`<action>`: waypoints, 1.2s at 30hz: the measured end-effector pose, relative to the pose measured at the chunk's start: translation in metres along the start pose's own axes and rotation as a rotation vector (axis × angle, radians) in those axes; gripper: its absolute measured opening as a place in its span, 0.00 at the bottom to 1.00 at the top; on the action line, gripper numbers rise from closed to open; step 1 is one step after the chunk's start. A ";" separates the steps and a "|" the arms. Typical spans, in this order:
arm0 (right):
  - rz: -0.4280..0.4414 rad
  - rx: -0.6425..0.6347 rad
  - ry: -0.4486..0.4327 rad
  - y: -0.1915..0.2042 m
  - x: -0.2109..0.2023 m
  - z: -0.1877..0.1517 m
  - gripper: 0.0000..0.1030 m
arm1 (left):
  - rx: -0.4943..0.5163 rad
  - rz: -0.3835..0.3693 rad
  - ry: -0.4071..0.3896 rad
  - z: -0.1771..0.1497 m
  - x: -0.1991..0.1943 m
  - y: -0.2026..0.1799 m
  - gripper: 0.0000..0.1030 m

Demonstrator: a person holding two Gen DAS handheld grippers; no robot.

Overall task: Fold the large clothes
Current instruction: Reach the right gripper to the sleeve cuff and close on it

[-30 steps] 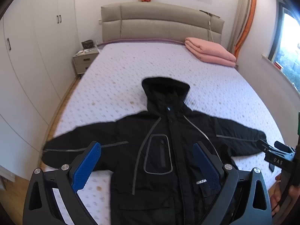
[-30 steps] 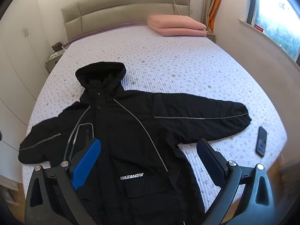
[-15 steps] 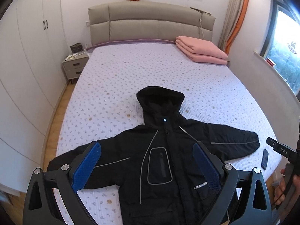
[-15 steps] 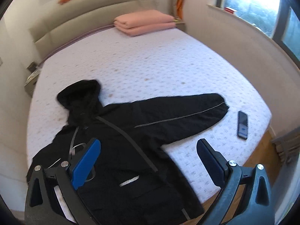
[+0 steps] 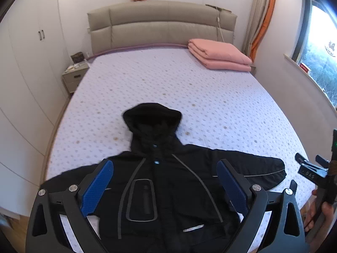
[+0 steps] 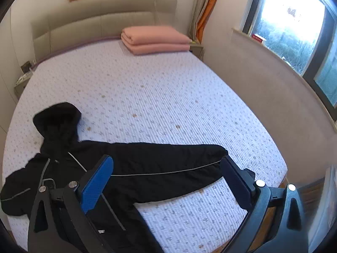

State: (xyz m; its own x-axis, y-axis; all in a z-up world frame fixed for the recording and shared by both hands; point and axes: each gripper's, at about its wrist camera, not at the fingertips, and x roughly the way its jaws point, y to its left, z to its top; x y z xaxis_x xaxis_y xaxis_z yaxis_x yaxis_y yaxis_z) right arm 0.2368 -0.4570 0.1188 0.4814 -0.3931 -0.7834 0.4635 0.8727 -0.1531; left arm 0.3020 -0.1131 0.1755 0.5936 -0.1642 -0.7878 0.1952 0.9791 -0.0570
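Note:
A black hooded jacket [image 5: 166, 185] lies flat, front up, near the foot of the bed [image 5: 168, 88], both sleeves spread out, hood toward the headboard. My left gripper [image 5: 165, 181] is open and empty, held above the jacket's chest. My right gripper [image 6: 166, 177] is open and empty, held above the jacket's right sleeve [image 6: 160, 164], with the cuff by its right finger. The right gripper's body [image 5: 313, 175] and the holding hand show at the right edge of the left wrist view.
A folded pink blanket [image 5: 219, 54] lies at the bed's far right by the headboard [image 5: 162, 25]. A nightstand [image 5: 73, 76] and white wardrobes [image 5: 25, 67] stand left. A wall with a window [image 6: 294, 25] runs along the right. A dark phone [image 5: 293, 186] lies near the right sleeve's cuff.
The right gripper has swung right and now sits over the sleeve; the phone has left its view. The left view has drawn slightly closer to the jacket. Both grippers stay open.

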 end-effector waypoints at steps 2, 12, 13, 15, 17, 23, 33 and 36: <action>0.006 0.007 0.035 -0.016 0.024 0.000 0.99 | 0.010 -0.010 0.015 0.001 0.013 -0.019 0.96; -0.027 0.048 0.183 -0.095 0.125 -0.021 0.99 | 0.112 0.028 0.066 0.000 0.061 -0.095 0.96; -0.031 0.054 0.194 -0.101 0.134 -0.025 0.99 | 0.120 0.028 0.072 -0.001 0.067 -0.099 0.96; -0.032 0.097 0.219 -0.123 0.161 -0.038 0.99 | 0.123 0.021 0.089 -0.004 0.082 -0.105 0.96; -0.009 0.188 0.254 -0.154 0.196 -0.055 0.99 | 0.116 0.022 0.105 -0.009 0.098 -0.105 0.96; 0.034 0.422 0.347 -0.232 0.299 -0.088 0.90 | 0.094 0.034 0.147 -0.032 0.159 -0.101 0.96; -0.074 0.548 0.381 -0.298 0.367 -0.118 0.87 | 0.095 0.037 0.202 -0.057 0.217 -0.103 0.96; -0.005 0.586 0.401 -0.306 0.378 -0.125 0.87 | 0.096 0.037 0.208 -0.060 0.224 -0.106 0.96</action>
State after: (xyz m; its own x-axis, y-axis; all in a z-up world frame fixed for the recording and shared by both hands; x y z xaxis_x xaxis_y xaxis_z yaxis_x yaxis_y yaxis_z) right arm 0.1837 -0.8360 -0.2060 0.2197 -0.1617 -0.9621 0.8430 0.5279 0.1038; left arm 0.3676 -0.2460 -0.0319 0.4301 -0.0906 -0.8982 0.2555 0.9665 0.0249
